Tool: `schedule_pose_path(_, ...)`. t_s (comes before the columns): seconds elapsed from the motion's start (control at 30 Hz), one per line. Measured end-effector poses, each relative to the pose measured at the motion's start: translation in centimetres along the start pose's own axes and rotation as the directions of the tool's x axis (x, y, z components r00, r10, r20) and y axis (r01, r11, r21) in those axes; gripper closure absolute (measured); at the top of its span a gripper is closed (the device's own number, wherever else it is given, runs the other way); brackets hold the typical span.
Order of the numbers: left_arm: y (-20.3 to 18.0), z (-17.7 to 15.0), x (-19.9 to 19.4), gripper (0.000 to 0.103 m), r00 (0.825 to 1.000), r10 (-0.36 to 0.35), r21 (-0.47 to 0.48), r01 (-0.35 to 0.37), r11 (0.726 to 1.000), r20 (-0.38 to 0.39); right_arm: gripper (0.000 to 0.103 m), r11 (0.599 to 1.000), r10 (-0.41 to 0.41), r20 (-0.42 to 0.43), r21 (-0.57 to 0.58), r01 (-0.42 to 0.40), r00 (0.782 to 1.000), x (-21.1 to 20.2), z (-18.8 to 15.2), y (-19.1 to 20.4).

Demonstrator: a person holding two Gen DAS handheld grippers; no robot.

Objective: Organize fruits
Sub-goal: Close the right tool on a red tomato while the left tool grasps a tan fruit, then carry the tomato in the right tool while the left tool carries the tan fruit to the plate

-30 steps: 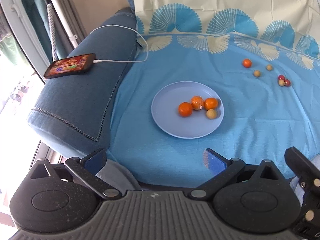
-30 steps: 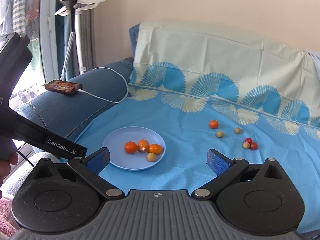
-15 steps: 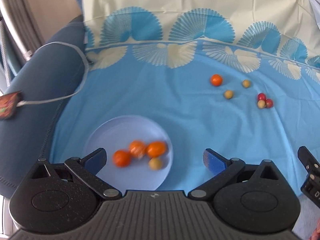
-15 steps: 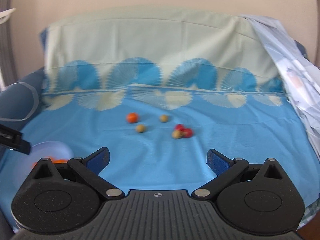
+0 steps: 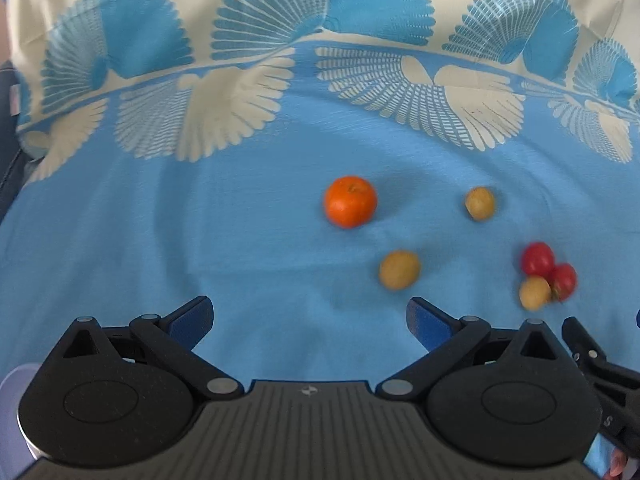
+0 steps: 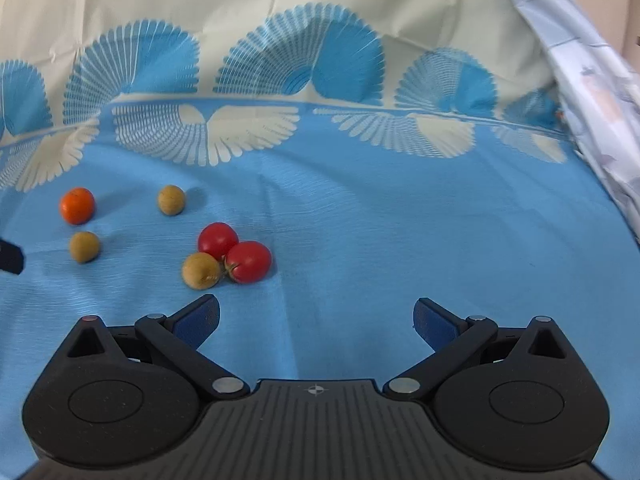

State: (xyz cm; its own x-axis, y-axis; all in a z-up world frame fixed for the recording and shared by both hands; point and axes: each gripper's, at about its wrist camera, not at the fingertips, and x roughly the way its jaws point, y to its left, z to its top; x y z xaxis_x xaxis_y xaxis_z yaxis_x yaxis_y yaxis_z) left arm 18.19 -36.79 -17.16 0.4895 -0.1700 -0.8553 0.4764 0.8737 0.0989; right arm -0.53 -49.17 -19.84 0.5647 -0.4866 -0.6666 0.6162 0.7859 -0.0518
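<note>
Both the left tool (image 5: 308, 314) and the right tool (image 6: 316, 316) gape wide and empty over the blue cloth (image 6: 380, 220). An orange (image 5: 350, 207) lies leftmost; right of it sit two tan fruits (image 5: 399, 269), then two touching tomatoes (image 6: 248, 261) against a third tan fruit (image 6: 201, 270). Nothing blocks them.

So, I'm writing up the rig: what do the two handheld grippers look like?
Both look alike: the left gripper and right gripper have matte black speckled bodies, two round housings, silver pivot pins, a ribbed grey centre plate with a small crosshair mark, and blue finger pads.
</note>
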Motion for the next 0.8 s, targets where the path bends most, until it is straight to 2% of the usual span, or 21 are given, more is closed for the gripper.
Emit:
schedule_pose_path(0.07, -0.9, 1.1, 2.4, 0.000, 1.000, -0.006, 0.021, 0.007, 1.000, -0.018, 0.001, 0.999, 0.030, 0.007, -0.030, -0.030, 1.000, 2.1, 0.5, 0.4)
schedule_pose_path(0.13, -1.2, 1.7, 4.1, 0.000, 0.997, -0.071, 0.008, 0.072, 0.997, -0.043, 0.001, 0.997, 0.045, 0.006, -0.069, -0.045, 0.999, 4.3, 0.8, 0.9)
schedule_pose_path(0.17, -1.5, 2.0, 4.9, 0.000, 0.996, -0.056, 0.004, 0.057, 0.998, -0.076, 0.001, 0.996, 0.056, 0.004, -0.076, -0.055, 0.998, 5.0, 0.8, 1.0)
schedule_pose_path(0.2, -1.7, 2.0, 5.4, 0.000, 0.995, -0.051, 0.004, 0.052, 0.999, -0.081, 0.001, 0.996, 0.063, 0.038, -0.060, -0.061, 0.997, 5.3, 0.6, 1.0)
schedule_pose_path(0.37, -1.8, 1.6, 5.1, 0.000, 0.998, -0.052, -0.004, 0.052, 0.999, -0.037, 0.001, 0.996, 0.064, 0.061, -0.063, -0.060, 0.996, 5.4, 0.5, 1.1)
schedule_pose_path(0.4, -1.7, 1.6, 4.9, 0.007, 0.998, -0.057, -0.020, 0.056, 0.998, -0.041, 0.001, 0.996, 0.061, 0.061, -0.067, -0.057, 0.996, 5.4, 0.5, 1.2)
schedule_pose_path(0.43, -1.7, 1.4, 4.5, 0.014, 0.998, -0.062, -0.027, 0.061, 0.998, -0.032, 0.009, 0.995, 0.063, 0.065, -0.075, -0.058, 0.996, 5.3, 0.5, 1.3)
schedule_pose_path(0.47, -1.8, 1.3, 3.7, 0.037, 0.998, -0.068, -0.015, 0.067, 0.998, -0.018, 0.017, 0.993, 0.081, 0.075, -0.088, -0.074, 0.994, 5.1, 0.5, 1.5)
schedule_pose_path(0.5, -2.1, 1.2, 3.1, 0.072, 0.997, -0.079, 0.011, 0.079, 0.997, -0.013, 0.037, 0.990, 0.100, 0.087, -0.109, -0.091, 0.991, 4.8, 0.5, 1.7)
schedule_pose_path(0.53, -2.2, 1.1, 2.7, 0.076, 0.996, -0.088, 0.026, 0.089, 0.996, -0.018, 0.058, 0.986, 0.115, 0.089, -0.132, -0.103, 0.989, 4.5, 0.5, 2.1)
schedule_pose_path(0.57, -2.1, 1.1, 2.3, 0.076, 0.994, -0.103, 0.020, 0.104, 0.994, -0.021, 0.067, 0.980, 0.137, 0.083, -0.153, -0.124, 0.987, 4.3, 0.6, 2.5)
schedule_pose_path(0.67, -1.9, 0.6, 0.7, 0.076, 0.994, -0.112, 0.039, 0.112, 0.993, -0.001, 0.069, 0.979, 0.115, 0.054, -0.176, -0.104, 0.992, 3.9, 1.0, 3.3)
schedule_pose_path(0.8, -1.1, -0.8, -3.2, 0.076, 0.992, -0.127, 0.038, 0.127, 0.991, 0.004, 0.069, 0.996, 0.074, 0.011, -0.042, -0.074, 0.997, 1.3, 1.3, 1.6)
